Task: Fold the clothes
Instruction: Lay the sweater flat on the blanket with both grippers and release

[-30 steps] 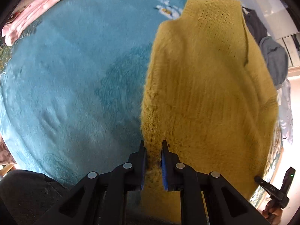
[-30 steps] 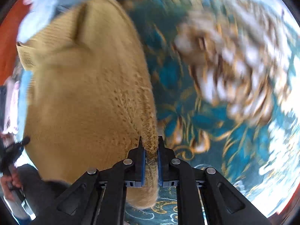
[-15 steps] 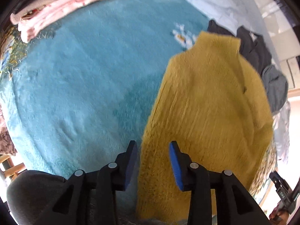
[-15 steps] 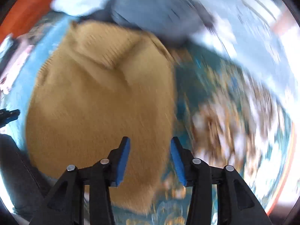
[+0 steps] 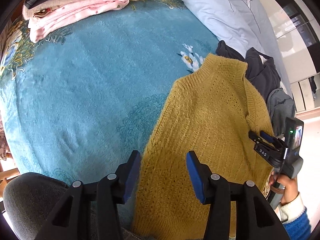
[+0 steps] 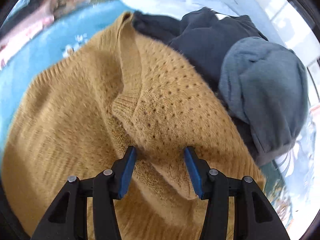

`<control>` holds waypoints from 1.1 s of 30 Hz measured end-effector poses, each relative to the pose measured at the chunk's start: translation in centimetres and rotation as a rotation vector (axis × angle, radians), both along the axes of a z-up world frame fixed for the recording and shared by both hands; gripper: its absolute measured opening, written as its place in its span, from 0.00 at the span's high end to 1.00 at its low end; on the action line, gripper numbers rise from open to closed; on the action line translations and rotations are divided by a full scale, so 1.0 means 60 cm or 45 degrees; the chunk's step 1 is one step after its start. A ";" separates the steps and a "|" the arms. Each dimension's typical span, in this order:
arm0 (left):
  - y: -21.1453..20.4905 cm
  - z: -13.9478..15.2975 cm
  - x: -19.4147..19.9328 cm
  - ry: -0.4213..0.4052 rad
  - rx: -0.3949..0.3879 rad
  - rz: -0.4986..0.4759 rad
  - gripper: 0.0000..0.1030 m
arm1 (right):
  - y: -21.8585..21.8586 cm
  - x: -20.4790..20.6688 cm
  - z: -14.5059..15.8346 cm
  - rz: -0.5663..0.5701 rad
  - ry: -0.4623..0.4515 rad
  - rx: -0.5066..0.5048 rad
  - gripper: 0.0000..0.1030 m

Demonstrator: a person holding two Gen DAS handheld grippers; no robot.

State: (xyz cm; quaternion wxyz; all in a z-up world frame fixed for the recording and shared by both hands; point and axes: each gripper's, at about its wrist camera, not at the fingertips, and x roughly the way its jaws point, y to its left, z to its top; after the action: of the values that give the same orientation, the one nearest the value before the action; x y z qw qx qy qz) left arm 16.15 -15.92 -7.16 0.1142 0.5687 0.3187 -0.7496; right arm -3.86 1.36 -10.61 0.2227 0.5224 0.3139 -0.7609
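Note:
A mustard-yellow knitted sweater [image 5: 206, 132] lies flat on the teal plush blanket [image 5: 90, 92], its ribbed neck toward the far end. My left gripper [image 5: 163, 158] is open and empty, above the sweater's left edge near the hem. My right gripper [image 6: 160, 156] is open and empty, above the sweater [image 6: 80, 124] where a sleeve [image 6: 166, 108] is folded over the body. The right gripper also shows in the left wrist view [image 5: 262, 138] at the sweater's right edge.
Folded pink and beige clothes [image 5: 76, 10] are stacked at the far left. Dark [image 5: 260, 74] and grey garments [image 6: 264, 92] are heaped beyond the sweater's right shoulder. A pale blue quilt [image 5: 226, 14] lies behind. A dark cushion [image 5: 30, 204] sits at the near left.
Both grippers held the sweater's hem corners a second ago, then opened and let go. The sweater now lies flat. The right gripper has moved up toward the folded sleeve.

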 end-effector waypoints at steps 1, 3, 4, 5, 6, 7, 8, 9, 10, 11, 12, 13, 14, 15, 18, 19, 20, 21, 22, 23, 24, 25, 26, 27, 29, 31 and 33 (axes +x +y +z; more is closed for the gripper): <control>0.001 0.000 -0.001 0.002 0.001 -0.003 0.50 | -0.003 -0.002 -0.005 0.016 0.020 0.035 0.50; 0.001 0.001 -0.001 0.008 0.004 -0.009 0.50 | -0.003 -0.007 -0.005 0.020 0.030 0.051 0.51; 0.001 0.002 -0.001 0.012 0.005 -0.011 0.50 | 0.000 -0.009 0.001 0.010 0.027 0.040 0.60; 0.001 0.003 -0.002 0.015 0.006 -0.011 0.50 | 0.003 -0.013 0.011 -0.001 0.029 0.031 0.77; 0.001 0.003 -0.002 0.018 0.008 -0.011 0.50 | 0.008 -0.017 0.021 -0.014 0.029 0.018 0.83; 0.002 0.002 -0.003 0.020 0.013 -0.010 0.50 | 0.014 -0.022 0.034 -0.027 0.026 -0.003 0.88; 0.002 0.001 -0.002 0.021 0.019 -0.008 0.50 | 0.021 -0.027 0.050 -0.035 0.041 -0.019 0.89; 0.002 0.000 -0.002 0.023 0.027 -0.008 0.50 | 0.027 -0.032 0.066 -0.044 0.056 -0.034 0.89; 0.003 -0.002 -0.002 0.024 0.036 -0.007 0.50 | 0.034 -0.037 0.084 -0.053 0.079 -0.050 0.90; 0.003 -0.004 -0.001 0.023 0.041 -0.004 0.50 | 0.041 -0.042 0.109 -0.066 0.126 -0.068 0.90; 0.004 -0.006 -0.001 0.022 0.044 -0.002 0.50 | 0.047 -0.048 0.133 -0.079 0.174 -0.087 0.90; 0.004 -0.008 -0.001 0.020 0.049 -0.002 0.50 | 0.052 -0.054 0.155 -0.090 0.224 -0.098 0.90; 0.006 -0.010 0.000 0.017 0.055 -0.003 0.50 | 0.054 -0.062 0.177 -0.096 0.277 -0.099 0.90; 0.007 -0.012 0.001 0.014 0.059 -0.004 0.50 | 0.053 -0.072 0.193 -0.094 0.321 -0.087 0.90; 0.011 -0.014 0.006 0.011 0.069 -0.011 0.50 | 0.047 -0.100 0.214 -0.112 0.389 -0.042 0.90; 0.011 -0.014 0.008 0.007 0.071 -0.008 0.50 | 0.055 -0.109 0.219 -0.122 0.394 -0.016 0.90; 0.010 -0.014 0.010 0.005 0.075 -0.003 0.50 | 0.056 -0.123 0.213 -0.140 0.381 0.012 0.90; 0.008 -0.013 0.013 0.009 0.079 0.002 0.50 | 0.056 -0.141 0.201 -0.176 0.343 0.032 0.90; 0.006 -0.011 0.016 0.016 0.085 0.009 0.50 | 0.054 -0.157 0.191 -0.212 0.303 0.037 0.90; 0.004 -0.010 0.019 0.025 0.090 0.017 0.50 | 0.049 -0.161 0.188 -0.241 0.268 -0.003 0.90; 0.001 -0.010 0.021 0.034 0.099 0.028 0.50 | 0.052 -0.158 0.194 -0.252 0.253 -0.057 0.90; -0.002 -0.010 0.023 0.043 0.109 0.040 0.50 | 0.052 -0.151 0.200 -0.249 0.243 -0.100 0.90; -0.004 -0.011 0.024 0.051 0.128 0.054 0.50 | 0.048 -0.134 0.207 -0.208 0.249 -0.115 0.90; -0.007 -0.012 0.025 0.059 0.151 0.069 0.50 | 0.044 -0.118 0.214 -0.165 0.254 -0.132 0.90; -0.009 -0.016 0.026 0.090 0.227 0.095 0.50 | 0.040 -0.082 0.224 -0.069 0.267 -0.172 0.90; -0.009 -0.020 0.025 0.122 0.309 0.119 0.50 | 0.051 -0.020 0.254 0.023 0.285 -0.241 0.90; -0.007 -0.024 0.022 0.151 0.386 0.142 0.50 | 0.064 0.038 0.277 0.103 0.287 -0.305 0.90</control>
State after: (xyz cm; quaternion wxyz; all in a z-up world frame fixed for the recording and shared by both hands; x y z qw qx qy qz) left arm 17.49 -16.34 -8.58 0.0497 0.5155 0.4654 -0.7177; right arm -1.60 5.19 5.99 0.2772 0.3903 0.2649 -0.8370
